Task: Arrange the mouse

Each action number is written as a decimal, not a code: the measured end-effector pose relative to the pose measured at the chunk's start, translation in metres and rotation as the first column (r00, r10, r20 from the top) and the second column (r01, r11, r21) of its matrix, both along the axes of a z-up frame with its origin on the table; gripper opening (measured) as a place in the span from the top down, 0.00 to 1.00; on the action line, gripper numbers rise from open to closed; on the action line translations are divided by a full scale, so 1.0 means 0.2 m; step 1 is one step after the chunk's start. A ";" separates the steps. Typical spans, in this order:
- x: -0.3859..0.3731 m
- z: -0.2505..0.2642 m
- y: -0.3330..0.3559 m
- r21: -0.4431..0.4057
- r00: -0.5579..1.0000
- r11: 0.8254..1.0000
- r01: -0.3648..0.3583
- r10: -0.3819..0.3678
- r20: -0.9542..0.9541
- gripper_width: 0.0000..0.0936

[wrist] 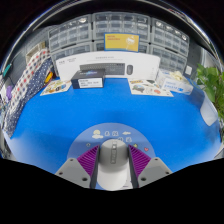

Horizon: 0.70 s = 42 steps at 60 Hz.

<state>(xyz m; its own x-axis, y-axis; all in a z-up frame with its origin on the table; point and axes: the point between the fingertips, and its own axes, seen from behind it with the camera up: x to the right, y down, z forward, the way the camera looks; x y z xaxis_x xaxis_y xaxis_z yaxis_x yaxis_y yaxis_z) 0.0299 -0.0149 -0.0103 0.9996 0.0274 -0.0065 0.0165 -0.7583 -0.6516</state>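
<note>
Gripper view: we see the hand-held gripper point(113, 160) clenched on a grey mouse point(113, 158), both pads pressing it, low over the blue desk point(110, 108). We judge placement remains undone.

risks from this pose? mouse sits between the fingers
1. The mouse looks clamped between the purple pads, but its rounded shell may slip or twist if lifted.
2. Only its far end shows, so its heading is hard to judge when placing it on the blue mat.
</note>
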 end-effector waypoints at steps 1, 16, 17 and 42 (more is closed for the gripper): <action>0.00 0.00 0.00 -0.009 1.000 1.000 0.000 0.000 -0.003 0.45; -0.03 0.41 0.02 0.064 0.999 0.998 0.018 -0.015 -0.042 0.08; -0.03 0.45 0.03 0.071 0.999 0.997 0.016 -0.012 -0.047 0.08; -0.15 1.19 -0.06 0.232 0.996 0.972 -0.041 0.058 -0.069 0.08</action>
